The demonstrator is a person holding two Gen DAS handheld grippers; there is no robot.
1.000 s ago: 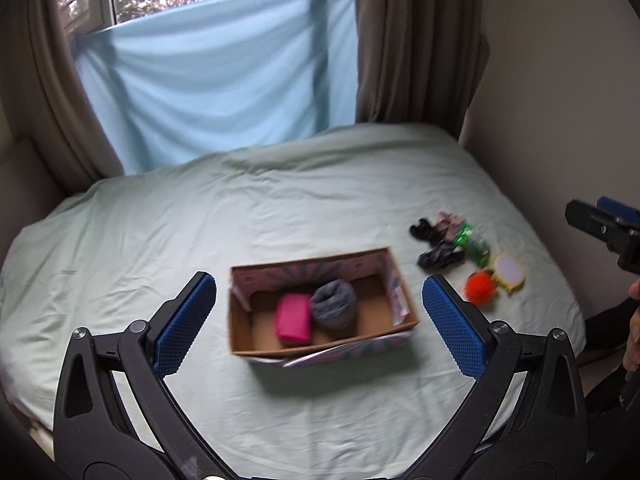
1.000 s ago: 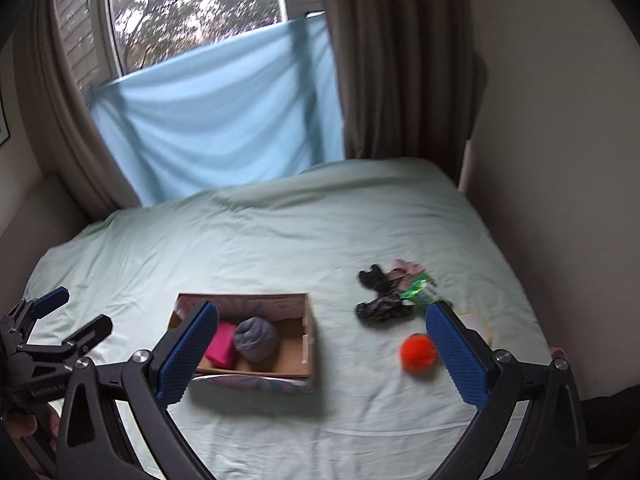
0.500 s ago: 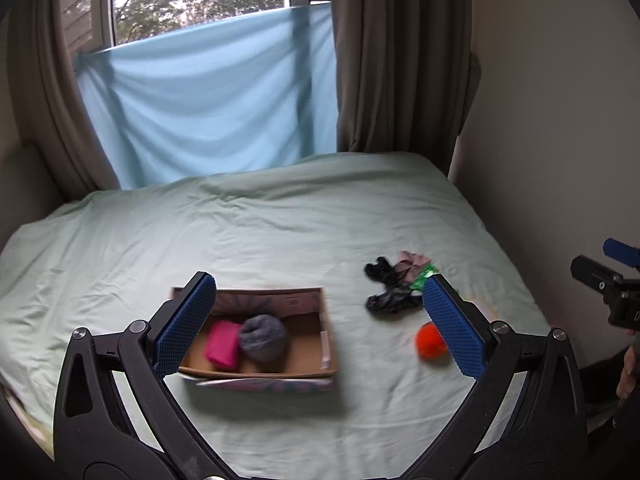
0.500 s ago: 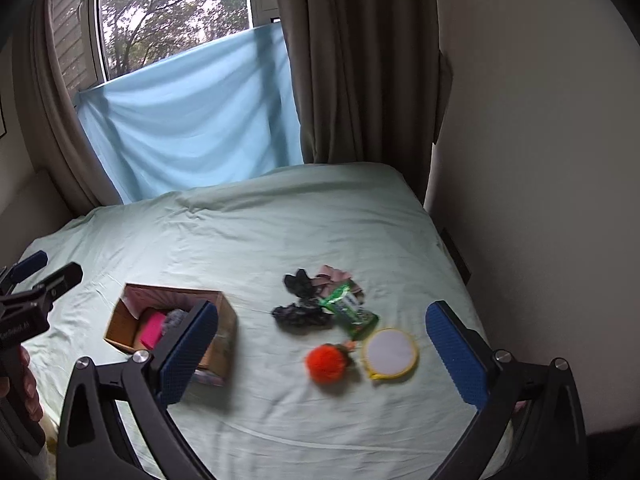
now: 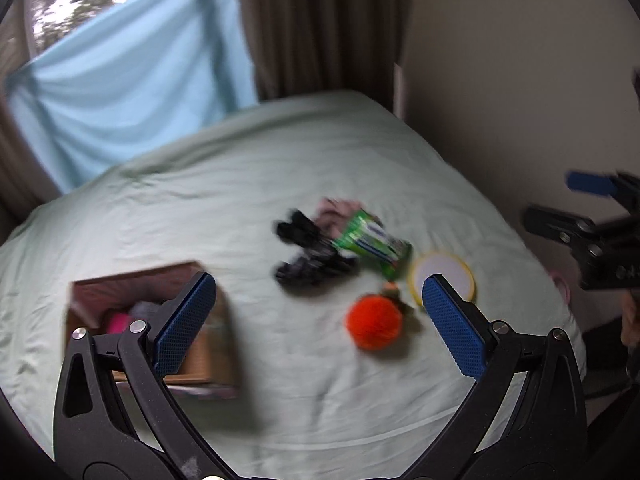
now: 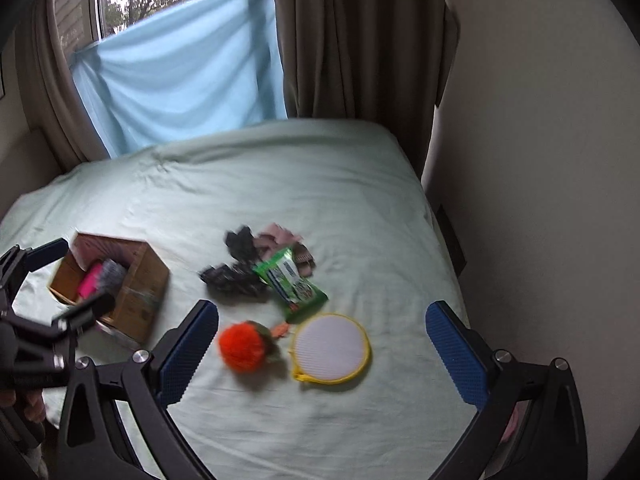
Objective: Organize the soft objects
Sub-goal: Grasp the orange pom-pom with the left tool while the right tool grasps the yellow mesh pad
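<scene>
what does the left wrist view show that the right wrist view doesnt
Only the left wrist view shows the right tool from the side, by the wall. Only the right wrist view shows the left tool from the side, the whole round yellow-rimmed pouch, and the pink and grey items unobstructed in the cardboard box. Both show the orange pom-pom, green packet, black socks and pale green bed.

The green packet [image 6: 293, 282] carries a printed label, but blur leaves no text readable anywhere
</scene>
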